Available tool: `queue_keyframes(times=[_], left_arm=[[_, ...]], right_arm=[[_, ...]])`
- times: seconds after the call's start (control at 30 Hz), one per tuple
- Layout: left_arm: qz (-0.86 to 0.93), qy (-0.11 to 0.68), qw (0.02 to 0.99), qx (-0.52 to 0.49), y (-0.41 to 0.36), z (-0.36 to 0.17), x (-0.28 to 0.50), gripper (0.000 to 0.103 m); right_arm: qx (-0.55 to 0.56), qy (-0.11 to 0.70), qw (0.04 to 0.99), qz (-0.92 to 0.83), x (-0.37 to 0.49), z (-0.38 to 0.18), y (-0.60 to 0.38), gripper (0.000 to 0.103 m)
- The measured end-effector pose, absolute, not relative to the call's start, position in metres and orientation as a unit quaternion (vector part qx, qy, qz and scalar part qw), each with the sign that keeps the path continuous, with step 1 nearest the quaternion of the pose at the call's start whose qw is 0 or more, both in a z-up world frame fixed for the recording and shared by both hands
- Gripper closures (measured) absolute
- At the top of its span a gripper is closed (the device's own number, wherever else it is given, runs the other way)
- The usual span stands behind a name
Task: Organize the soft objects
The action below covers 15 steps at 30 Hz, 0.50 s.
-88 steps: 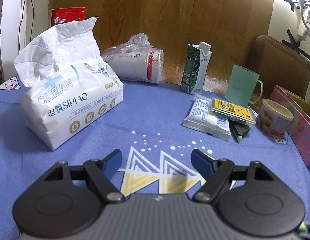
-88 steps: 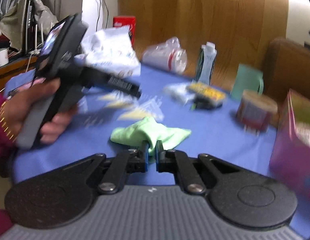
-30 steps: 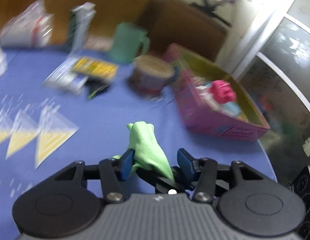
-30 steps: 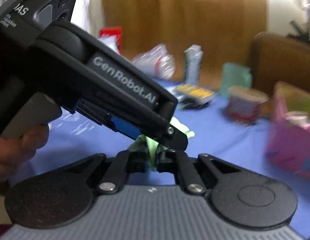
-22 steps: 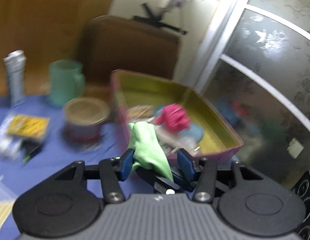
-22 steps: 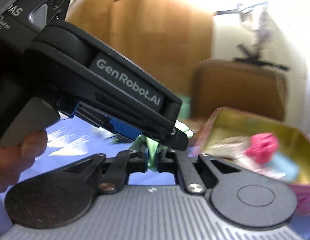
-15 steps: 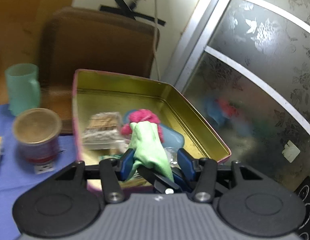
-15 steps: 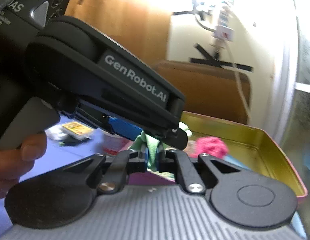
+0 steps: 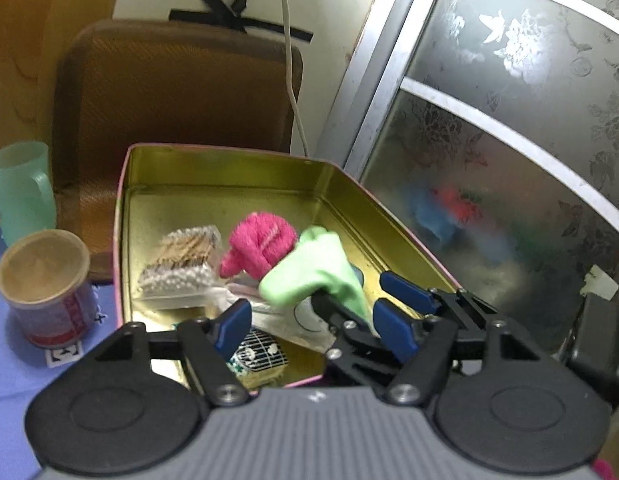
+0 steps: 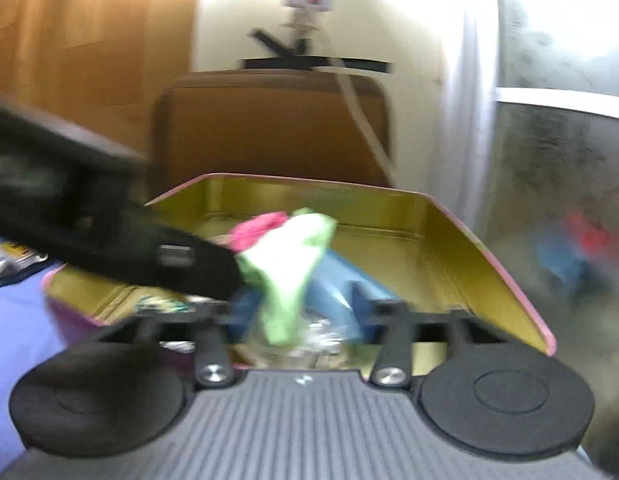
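A light green cloth (image 9: pixel 315 268) hangs over the open pink tin with a gold inside (image 9: pixel 229 172), beside a pink knitted ball (image 9: pixel 261 246). My left gripper (image 9: pixel 313 326) is open, its blue pads on either side of the cloth. My right gripper (image 10: pixel 295 312) is open too, and the green cloth (image 10: pixel 289 268) drops loose between its fingers over the tin (image 10: pixel 449 240). In the left wrist view the right gripper's fingers (image 9: pixel 405 300) still lie against the cloth's lower end.
The tin also holds a clear box of cotton swabs (image 9: pixel 181 268), a blue item and small packets. A paper-lidded can (image 9: pixel 45 284) and a mint green mug (image 9: pixel 21 188) stand left of it on the blue cloth. A brown chair (image 9: pixel 177 92) is behind, a frosted glass door (image 9: pixel 509 140) at right.
Both grippers carried the green cloth from the table to above the tin. Since half a second ago the right gripper's jaws have opened, the left's have widened, and the cloth has slumped toward the tin.
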<state>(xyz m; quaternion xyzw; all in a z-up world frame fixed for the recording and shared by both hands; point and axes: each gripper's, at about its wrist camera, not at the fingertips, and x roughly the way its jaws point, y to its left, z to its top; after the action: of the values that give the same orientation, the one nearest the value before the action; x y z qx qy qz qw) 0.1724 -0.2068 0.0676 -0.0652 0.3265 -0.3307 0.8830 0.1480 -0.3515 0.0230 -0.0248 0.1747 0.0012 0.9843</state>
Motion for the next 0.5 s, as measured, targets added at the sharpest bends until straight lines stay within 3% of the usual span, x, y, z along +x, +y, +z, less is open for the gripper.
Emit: queue_keyframes(times=[0.5], left_arm=[[-0.253, 0.297, 0.917, -0.08, -0.08, 0.056, 0.113, 0.028]], right_arm=[[0.012, 0.126, 0.991, 0.042, 0.098, 0.035, -0.327, 0.035]])
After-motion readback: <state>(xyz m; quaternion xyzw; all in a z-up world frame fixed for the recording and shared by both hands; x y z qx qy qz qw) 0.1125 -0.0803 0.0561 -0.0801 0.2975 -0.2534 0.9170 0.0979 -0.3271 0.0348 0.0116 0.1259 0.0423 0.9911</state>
